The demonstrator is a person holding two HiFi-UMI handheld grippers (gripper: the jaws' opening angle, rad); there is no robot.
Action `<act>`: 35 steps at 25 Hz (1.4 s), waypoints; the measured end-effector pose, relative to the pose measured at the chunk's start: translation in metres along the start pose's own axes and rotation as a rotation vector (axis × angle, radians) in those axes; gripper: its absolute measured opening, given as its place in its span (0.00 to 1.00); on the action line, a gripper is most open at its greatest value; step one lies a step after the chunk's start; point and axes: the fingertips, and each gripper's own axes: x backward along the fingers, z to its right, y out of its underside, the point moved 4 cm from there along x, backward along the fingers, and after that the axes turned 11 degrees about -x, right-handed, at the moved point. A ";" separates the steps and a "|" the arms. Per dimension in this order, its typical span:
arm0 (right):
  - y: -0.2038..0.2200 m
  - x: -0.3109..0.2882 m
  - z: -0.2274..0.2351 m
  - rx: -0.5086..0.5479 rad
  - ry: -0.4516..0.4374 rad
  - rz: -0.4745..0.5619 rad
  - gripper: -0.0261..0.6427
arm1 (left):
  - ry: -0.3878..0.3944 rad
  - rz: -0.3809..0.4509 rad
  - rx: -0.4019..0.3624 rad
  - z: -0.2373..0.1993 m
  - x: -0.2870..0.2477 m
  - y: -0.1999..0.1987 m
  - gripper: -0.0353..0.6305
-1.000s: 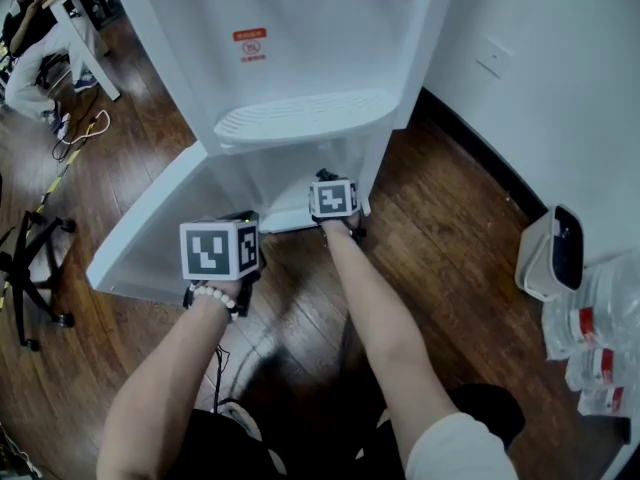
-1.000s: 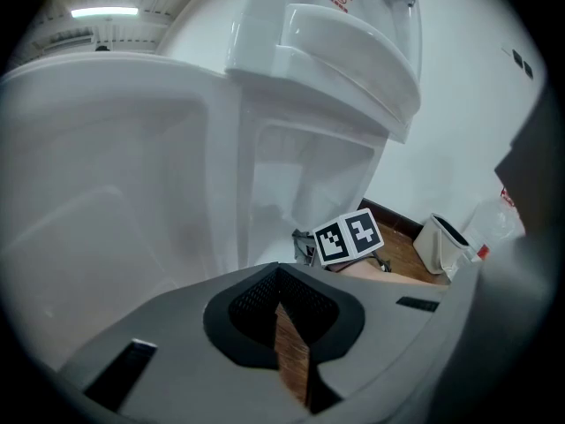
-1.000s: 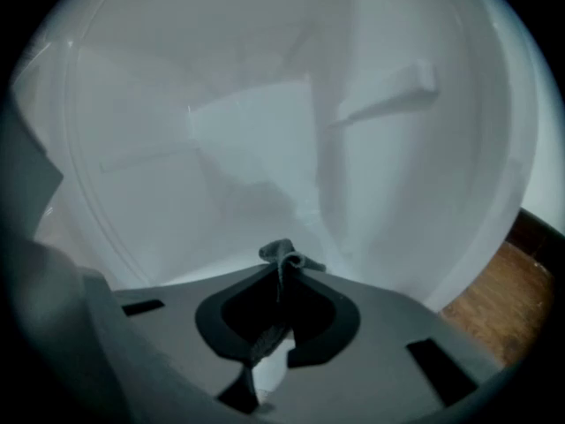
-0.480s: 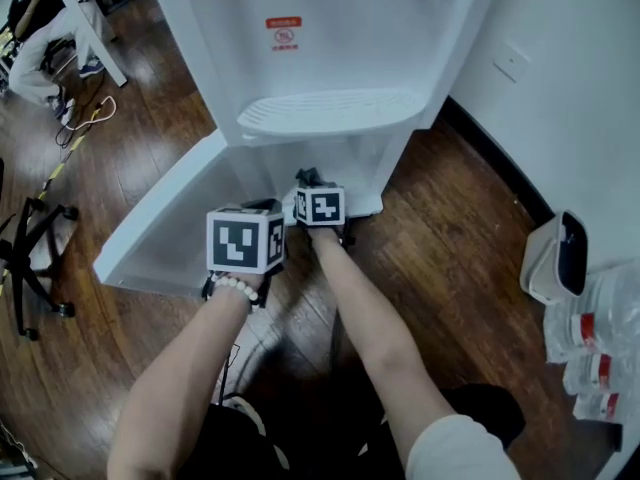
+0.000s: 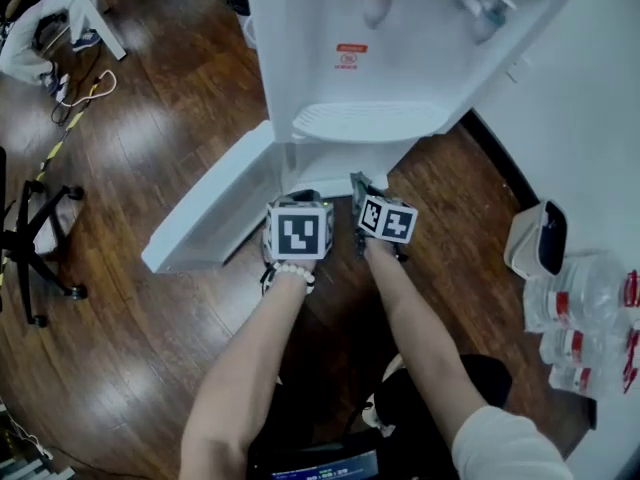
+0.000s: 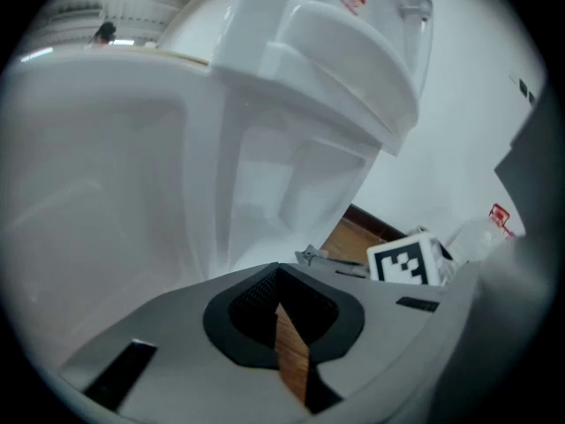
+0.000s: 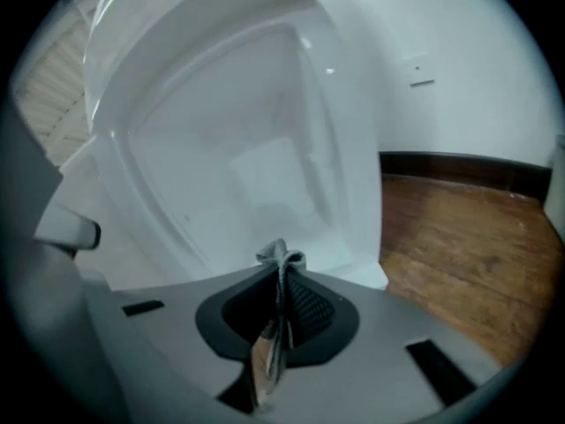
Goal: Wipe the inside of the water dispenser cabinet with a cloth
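Head view: the water dispenser cabinet (image 5: 325,171) stands open under the drip tray (image 5: 365,120). Its door (image 5: 210,213) is swung out to my left, and the wall is close on the right. An office chair (image 5: 30,258) sits well off to the left; a white bin (image 5: 535,238) and water bottles (image 5: 590,318) crowd the right. My right gripper (image 7: 281,276) is clamped on the grey cloth (image 7: 281,257), facing the cabinet's white interior. My left gripper (image 6: 278,276) is beside it, its jaws together on nothing.
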 end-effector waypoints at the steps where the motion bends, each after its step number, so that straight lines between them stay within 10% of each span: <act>1: -0.003 0.018 -0.002 -0.037 0.010 -0.017 0.08 | 0.009 -0.023 -0.030 0.010 0.006 0.003 0.05; 5: -0.012 0.085 -0.028 -0.110 0.040 -0.094 0.08 | 0.057 -0.010 -0.158 0.039 0.040 -0.013 0.05; 10: -0.038 0.171 -0.080 -0.119 0.070 -0.137 0.08 | 0.123 -0.036 -0.026 0.060 0.096 -0.029 0.05; 22: -0.134 0.372 -0.244 -0.089 0.106 -0.180 0.08 | 0.195 -0.210 0.019 0.098 0.313 -0.104 0.05; 35: -0.179 0.625 -0.319 0.101 -0.059 -0.167 0.08 | 0.113 0.079 0.006 0.222 0.560 -0.194 0.05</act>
